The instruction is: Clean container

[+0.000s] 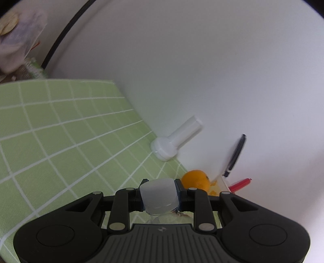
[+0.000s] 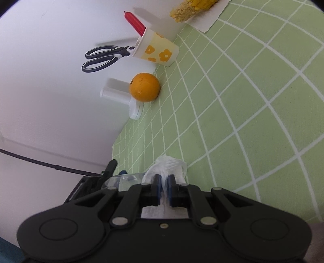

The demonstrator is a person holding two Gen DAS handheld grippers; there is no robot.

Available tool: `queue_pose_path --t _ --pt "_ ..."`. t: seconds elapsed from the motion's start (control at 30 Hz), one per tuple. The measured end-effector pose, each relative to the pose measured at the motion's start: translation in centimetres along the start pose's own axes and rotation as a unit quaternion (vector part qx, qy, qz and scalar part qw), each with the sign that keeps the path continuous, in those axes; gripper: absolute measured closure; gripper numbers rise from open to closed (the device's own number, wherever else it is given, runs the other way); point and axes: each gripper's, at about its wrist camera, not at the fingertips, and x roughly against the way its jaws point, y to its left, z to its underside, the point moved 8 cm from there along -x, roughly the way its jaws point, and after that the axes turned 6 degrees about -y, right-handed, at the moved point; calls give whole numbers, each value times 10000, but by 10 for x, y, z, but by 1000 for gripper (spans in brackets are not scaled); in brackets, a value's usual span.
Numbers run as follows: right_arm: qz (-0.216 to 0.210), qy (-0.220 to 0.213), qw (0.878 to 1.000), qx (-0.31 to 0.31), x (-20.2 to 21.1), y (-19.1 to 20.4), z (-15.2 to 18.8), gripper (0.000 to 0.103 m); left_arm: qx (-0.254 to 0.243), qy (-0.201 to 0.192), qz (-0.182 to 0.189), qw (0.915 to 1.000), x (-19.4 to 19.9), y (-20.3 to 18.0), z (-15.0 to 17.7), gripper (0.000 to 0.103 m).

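My left gripper point(image 1: 160, 192) is shut on a small clear plastic container point(image 1: 159, 195), held above the green checked tablecloth point(image 1: 60, 131). My right gripper point(image 2: 164, 182) is shut on a crumpled white paper towel point(image 2: 168, 164). In the right wrist view the clear container point(image 2: 123, 180) shows just left of the towel, with the left gripper's black body behind it. Whether the towel touches the container I cannot tell.
An orange point(image 2: 144, 87), a white holder point(image 2: 119, 95) and a flowered cup point(image 2: 157, 49) with black scissors point(image 2: 101, 57) and a red tool point(image 2: 134, 22) stand along the white wall. Corn point(image 2: 192, 8) lies on paper at the far corner. A black cable point(image 2: 40, 162) runs along the wall.
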Motion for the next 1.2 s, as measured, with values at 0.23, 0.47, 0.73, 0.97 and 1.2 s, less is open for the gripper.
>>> queue_pose_path --t 0.23,0.47,0.73,0.97,1.2 --pt "-30 -69 9994 -338 -1 -9 -9 95 -925 -189 361 9949 8 -40 3 76" --pt "-179 -177 9992 -302 -6 -4 -19 96 -1673 -345 572 9836 10 -69 6 76" --pt "78 -473 9988 38 -2 -3 -33 96 -2109 -404 585 9749 13 -78 12 75" --pt "720 -1006 9878 950 25 -14 -55 96 -2494 -370 731 9649 13 -92 24 75" --pt "1363 -1149 9403 2898 18 6 -44 96 -2742 -244 798 9580 16 -101 36 70"
